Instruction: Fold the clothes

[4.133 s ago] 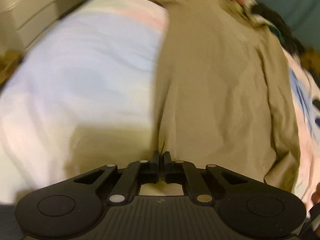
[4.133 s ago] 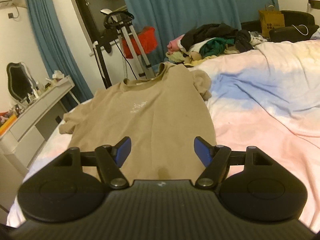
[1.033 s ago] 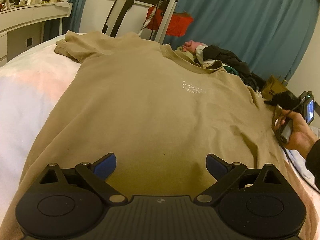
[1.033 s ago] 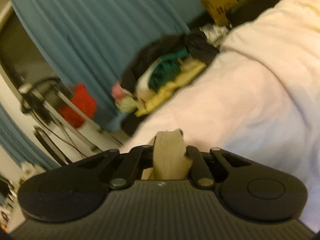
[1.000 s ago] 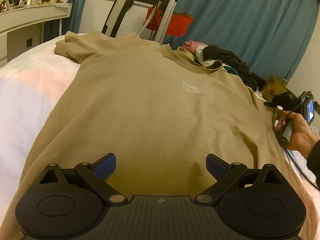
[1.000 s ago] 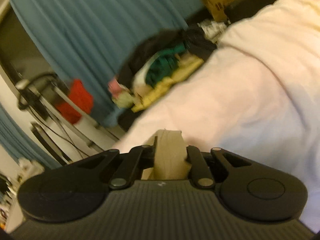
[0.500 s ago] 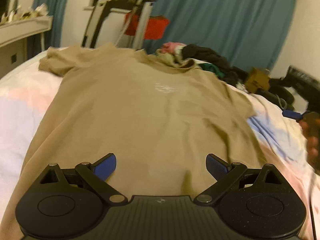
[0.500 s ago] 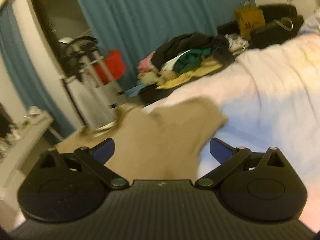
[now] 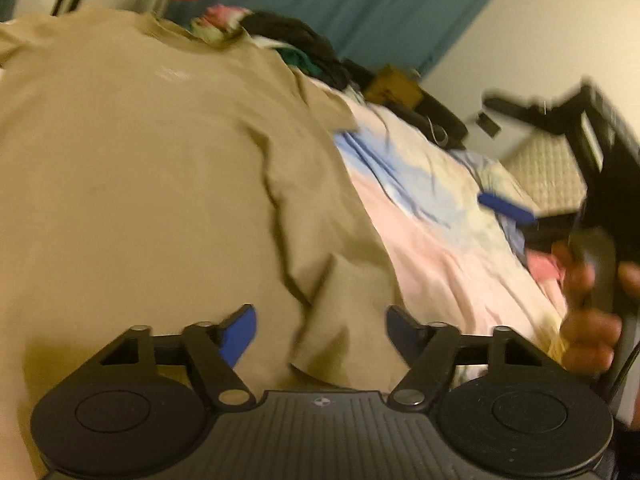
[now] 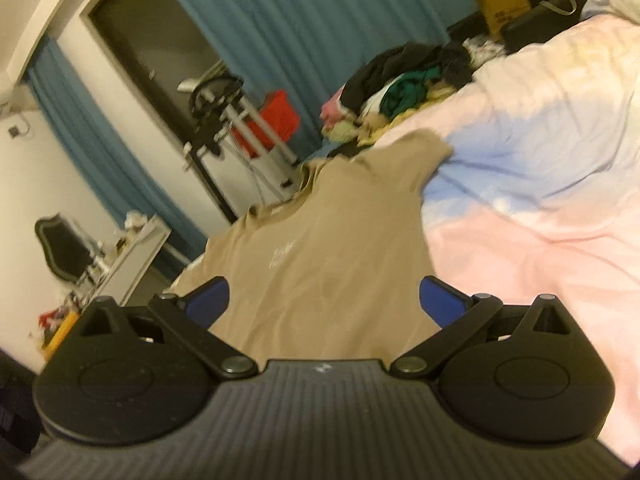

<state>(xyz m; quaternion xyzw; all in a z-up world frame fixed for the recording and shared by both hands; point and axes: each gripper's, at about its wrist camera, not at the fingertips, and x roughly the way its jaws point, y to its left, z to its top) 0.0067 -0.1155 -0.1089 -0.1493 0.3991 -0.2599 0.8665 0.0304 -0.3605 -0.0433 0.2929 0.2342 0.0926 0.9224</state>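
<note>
A tan T-shirt lies spread front-up on the bed, collar at the far end. It also shows in the right wrist view, with its right sleeve laid out flat. My left gripper is open and empty, low over the shirt's near right hem, which is rumpled. My right gripper is open and empty above the shirt's lower part. In the left wrist view the right gripper shows blurred at the right, held in a hand.
The bed cover is pastel pink, blue and white. A pile of mixed clothes lies at the far end of the bed. A white dresser with small items stands left. A metal rack and blue curtains stand behind.
My right gripper let go of the sleeve and opened, then drew back along the shirt's right side. My left gripper swung right toward the near right hem and closed in a little.
</note>
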